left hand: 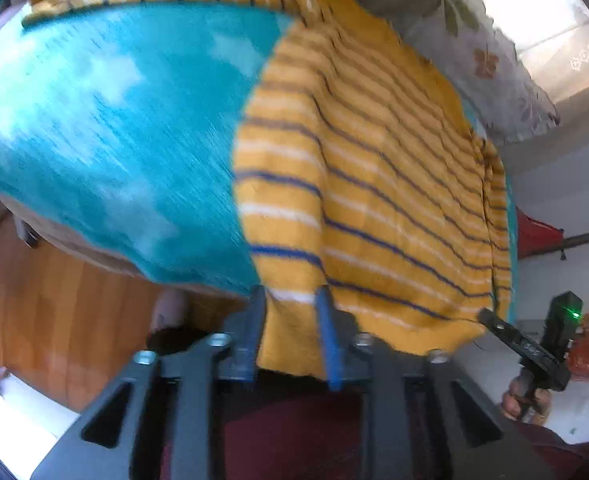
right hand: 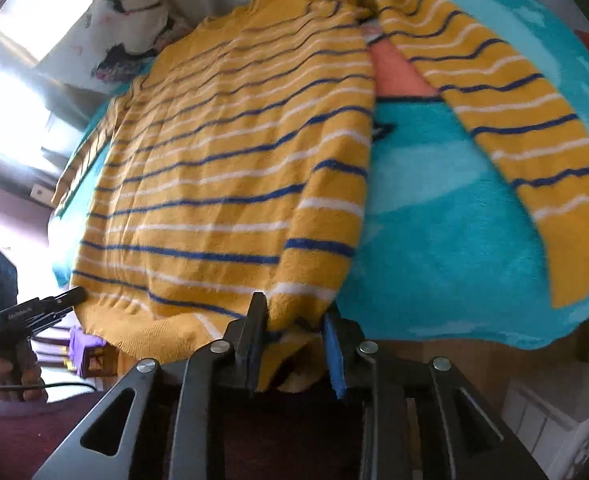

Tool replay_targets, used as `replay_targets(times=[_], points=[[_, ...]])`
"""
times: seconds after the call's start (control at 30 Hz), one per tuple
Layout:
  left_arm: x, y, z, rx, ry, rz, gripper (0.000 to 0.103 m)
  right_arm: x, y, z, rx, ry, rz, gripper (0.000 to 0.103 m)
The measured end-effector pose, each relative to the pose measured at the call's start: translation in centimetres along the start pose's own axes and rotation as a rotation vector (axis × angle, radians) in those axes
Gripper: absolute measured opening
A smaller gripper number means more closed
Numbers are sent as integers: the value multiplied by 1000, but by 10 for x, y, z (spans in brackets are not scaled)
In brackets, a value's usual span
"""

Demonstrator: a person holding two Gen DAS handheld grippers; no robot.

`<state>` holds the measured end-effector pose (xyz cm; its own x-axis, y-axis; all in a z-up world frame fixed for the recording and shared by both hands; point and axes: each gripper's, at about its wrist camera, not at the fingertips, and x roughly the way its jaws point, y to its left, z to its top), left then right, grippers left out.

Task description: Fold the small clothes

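Plainly, scene: a yellow striped sweater (right hand: 222, 168) lies spread on a turquoise blanket (right hand: 446, 216) over what looks like a bed, its hem at the near edge, with a patterned pillow (right hand: 130, 12) beyond its top.
Sweater layout: one sleeve is folded down along the body's side; the other sleeve (right hand: 526, 140) trails out across the blanket, well apart from the body.
Right hand-held gripper (right hand: 294, 320): its jaws stand partly apart around the cuff of the folded sleeve at the hem; the knit fills the gap, but whether the pads truly press on it cannot be told.
Left hand-held gripper (left hand: 292, 300): likewise partly apart, with the yellow hem corner between its fingers; the grip is equally uncertain, and this view is smeared by motion.
Risk, slipping: if either pair of pads sits loose on the thick knit, a lift could leave one corner behind and skew the fold.
Risk, uneven pull: two hands rising at different rates would drag the body sideways and ruck the stripes.
Risk, blanket: the fleecy blanket lies right under the hem, so a low bite could catch it too and lift it with the sweater.
Risk, loose sleeve: the outstretched sleeve is not yet folded in; folding the body now would likely leave it hanging out.
Risk, edge: the hem sits at the bed's edge, so a released corner may slide off toward the wooden floor (left hand: 54, 300).
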<state>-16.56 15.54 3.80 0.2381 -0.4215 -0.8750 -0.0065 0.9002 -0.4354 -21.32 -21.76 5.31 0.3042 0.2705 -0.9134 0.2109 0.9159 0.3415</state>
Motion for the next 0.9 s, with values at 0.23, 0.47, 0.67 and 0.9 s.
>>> replay_targets(times=[0.23, 0.47, 0.67, 0.9], points=[[-18, 34, 28, -57, -109, 72, 48, -27, -1, 25, 5, -124, -85, 46], [-30, 115, 108, -224, -251, 37, 59, -19, 35, 48, 3, -171, -115, 52], [-22, 184, 180, -335, -290, -21, 62, 5, 104, 67, 18, -208, -118, 52], [-15, 199, 229, -259, -318, -130, 80, 27, 169, 93, 50, -234, -126, 54]])
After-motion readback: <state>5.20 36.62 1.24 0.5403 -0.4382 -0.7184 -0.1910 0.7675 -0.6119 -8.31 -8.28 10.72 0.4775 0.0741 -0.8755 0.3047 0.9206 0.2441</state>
